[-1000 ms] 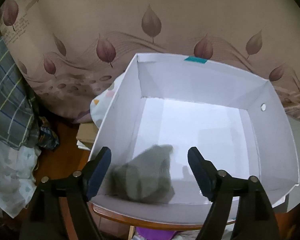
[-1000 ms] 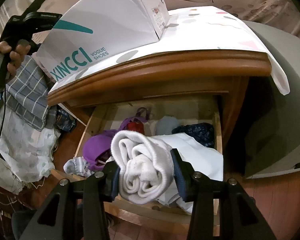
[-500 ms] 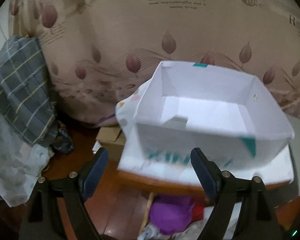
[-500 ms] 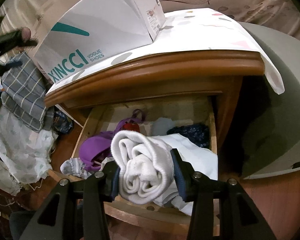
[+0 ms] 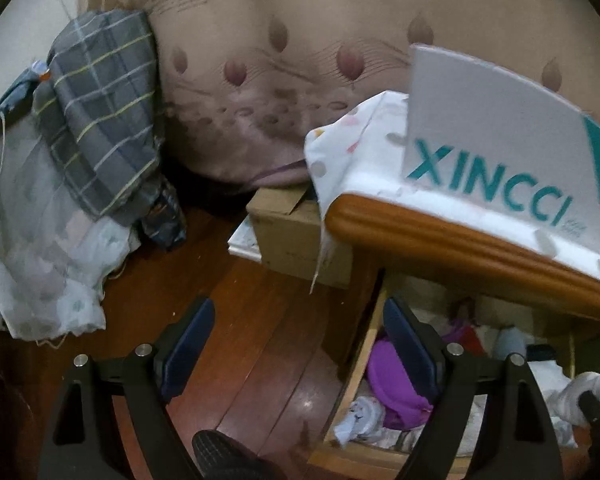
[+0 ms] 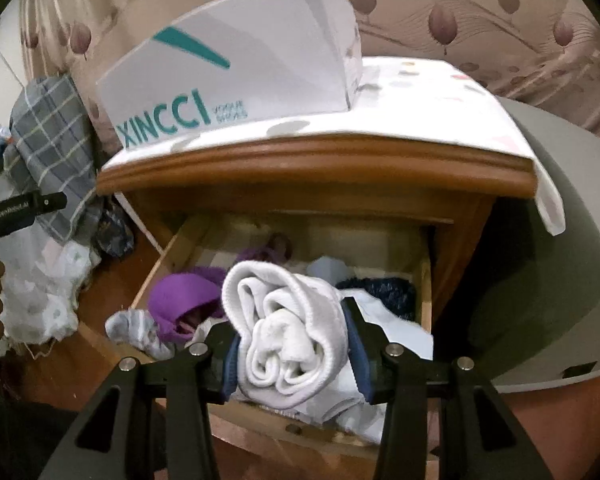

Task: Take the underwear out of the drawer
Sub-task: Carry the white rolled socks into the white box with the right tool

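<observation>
Here the right gripper [image 6: 294, 354] is clamped on a rolled white bundle of underwear [image 6: 286, 332], its blue pads pressing the roll from both sides. The cloth is thick and ribbed at the hem, wound into a loose spiral with soft folds at its middle, and it sits just above the front of the open drawer [image 6: 426, 280].

Behind it, at 10 o'clock, lies a purple garment [image 6: 184, 294]; at 2 o'clock a dark blue one [image 6: 384, 294]; pale grey cloth [image 6: 134, 328] hangs at the drawer's left front corner, at 9 o'clock. At 12 o'clock the rounded wooden top edge [image 6: 300, 164] of the cabinet overhangs the drawer, with the white XINCCI box [image 6: 240, 68] on a spotted cover above it.

The left gripper [image 5: 298, 350] has just been opening; its jaws stand wide with nothing between them. Beyond its fingers is bare wooden floor [image 5: 240, 320], and the drawer's left rail [image 5: 360, 356] runs just beside the right finger. A cardboard box [image 5: 296, 236] stands at 12 o'clock, a plaid cloth [image 5: 100, 108] at 10 o'clock.
</observation>
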The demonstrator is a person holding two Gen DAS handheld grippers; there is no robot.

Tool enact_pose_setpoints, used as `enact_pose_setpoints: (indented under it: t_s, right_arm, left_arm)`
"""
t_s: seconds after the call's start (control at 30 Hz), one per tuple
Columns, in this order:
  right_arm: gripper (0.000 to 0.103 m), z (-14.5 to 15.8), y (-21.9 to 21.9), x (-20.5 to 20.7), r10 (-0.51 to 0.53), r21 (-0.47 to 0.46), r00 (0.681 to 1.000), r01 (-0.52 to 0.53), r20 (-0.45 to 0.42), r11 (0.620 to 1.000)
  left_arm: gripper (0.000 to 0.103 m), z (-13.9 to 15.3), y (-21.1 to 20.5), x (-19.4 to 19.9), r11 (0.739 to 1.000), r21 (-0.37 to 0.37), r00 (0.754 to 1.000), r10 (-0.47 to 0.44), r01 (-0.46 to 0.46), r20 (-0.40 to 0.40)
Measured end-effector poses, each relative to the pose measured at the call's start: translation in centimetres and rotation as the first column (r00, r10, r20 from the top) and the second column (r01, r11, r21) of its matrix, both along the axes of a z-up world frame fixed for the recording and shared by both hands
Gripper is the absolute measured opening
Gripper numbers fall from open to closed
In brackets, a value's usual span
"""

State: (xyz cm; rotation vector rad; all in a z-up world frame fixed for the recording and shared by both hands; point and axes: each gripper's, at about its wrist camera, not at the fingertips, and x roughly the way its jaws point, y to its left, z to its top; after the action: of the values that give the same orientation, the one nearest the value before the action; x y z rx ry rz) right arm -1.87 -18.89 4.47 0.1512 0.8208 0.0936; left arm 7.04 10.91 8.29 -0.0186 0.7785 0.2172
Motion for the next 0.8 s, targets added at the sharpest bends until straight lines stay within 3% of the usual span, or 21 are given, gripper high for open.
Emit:
enact_pose_setpoints:
  t_s: [0.2, 0.5, 0.7, 0.8]
  right_arm:
    - [0.045, 1.3, 0.4, 0.1, 0.006, -0.033, 1.000, -0.006, -0.003, 0.999]
    - [0.045, 5.2, 0.4, 0.3, 0.002, 0.000, 1.000, -0.002, 0.015, 1.000]
    - [0.045, 9.6, 0.5, 0.2, 0.024, -0.031, 0.998, -0.022, 0.050, 0.999]
    - [0.045, 13.5, 0.6, 0.8, 0.034, -0.037, 0.994, -0.030, 0.104, 0.999]
  left_arm:
    - [0.084, -2.3, 1.0, -0.3, 1.000, -0.005, 1.000, 0.027, -0.027, -0.011]
    - [0.085, -2.8, 2.8, 0.2, 0.992, -0.109, 0.998, 0.059, -0.062, -0.033]
    - [0.086, -2.6, 3.3, 0.1, 0.988, -0.129, 0.996, 0.085, -0.088, -0.031]
    - [0.087, -2.7, 3.4, 0.2, 0.987, -0.130, 0.995, 0.092, -0.097, -0.042]
